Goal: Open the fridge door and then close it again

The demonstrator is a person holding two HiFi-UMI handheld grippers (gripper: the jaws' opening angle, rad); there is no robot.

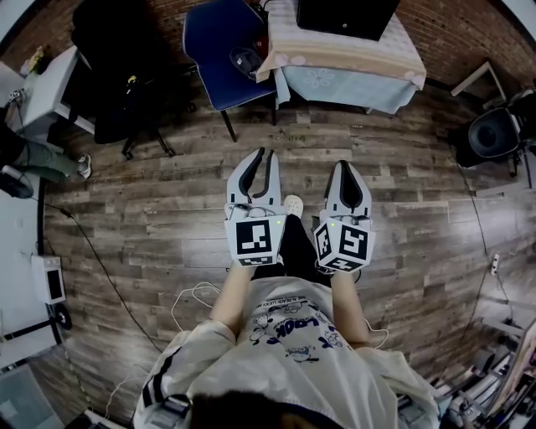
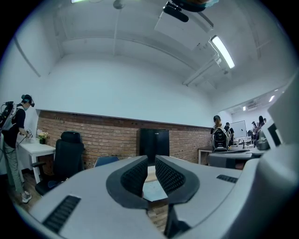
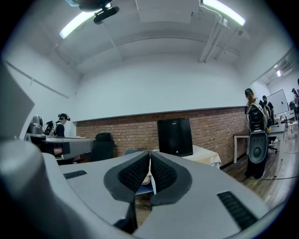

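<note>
The fridge [image 1: 345,17] is a small black box standing on a cloth-covered table [image 1: 352,67] by the brick wall, its door shut. It shows straight ahead in the left gripper view [image 2: 154,142] and in the right gripper view [image 3: 175,136]. My left gripper [image 1: 260,153] and right gripper [image 1: 346,166] are held side by side over the wooden floor, well short of the table. Both point level toward the fridge. The left gripper's [image 2: 151,158] jaws are shut with only a thin slit between them and nothing in it. The right gripper [image 3: 150,156] is shut and empty too.
A blue chair [image 1: 222,50] stands left of the table and a black office chair [image 1: 117,67] further left. A white desk [image 1: 46,84] with a person beside it is at the left. A speaker [image 1: 494,134] stands at the right. Cables [image 1: 92,251] trail across the floor.
</note>
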